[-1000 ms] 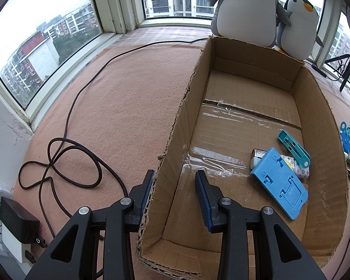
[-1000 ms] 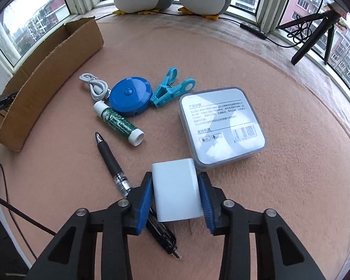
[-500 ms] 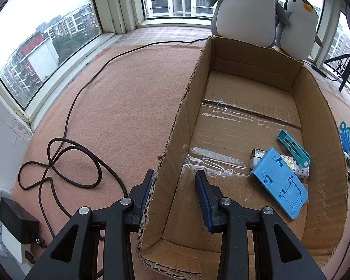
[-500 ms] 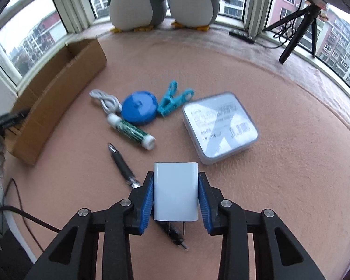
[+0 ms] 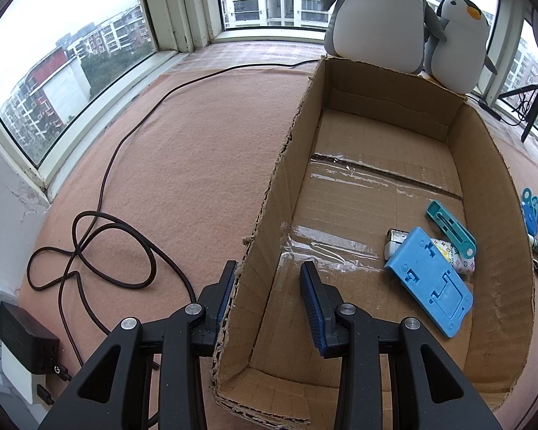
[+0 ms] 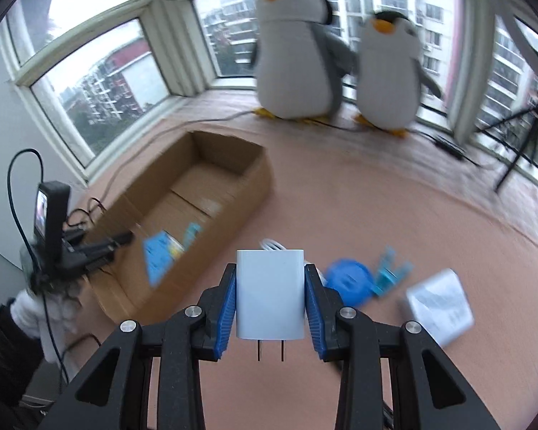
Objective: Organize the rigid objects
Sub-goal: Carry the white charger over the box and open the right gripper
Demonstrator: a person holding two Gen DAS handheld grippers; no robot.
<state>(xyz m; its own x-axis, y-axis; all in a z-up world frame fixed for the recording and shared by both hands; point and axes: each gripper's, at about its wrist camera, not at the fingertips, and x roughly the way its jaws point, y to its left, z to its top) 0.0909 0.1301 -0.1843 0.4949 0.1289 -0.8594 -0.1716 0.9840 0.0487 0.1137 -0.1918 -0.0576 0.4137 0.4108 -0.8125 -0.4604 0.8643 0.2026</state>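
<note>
Right tongs (image 6: pixel 270 299) clamped on a white plug-in charger (image 6: pixel 270 295), both blue pads flat against its sides and its two prongs pointing back toward the camera, held in the air above the pink felt-covered surface (image 6: pixel 358 208). Left tongs (image 5: pixel 267 295) at their narrowest, astride the near left wall of the open cardboard box (image 5: pixel 495 193), left pad against the wall's outer face, right pad inside the box and apart from it. In the box: blue plastic stand (image 5: pixel 430 281), teal utility knife (image 5: pixel 450 227); outside, blurred: blue tape measure (image 6: pixel 349 281), teal clip (image 6: pixel 391 274), grey flat case (image 6: pixel 439 306).
</note>
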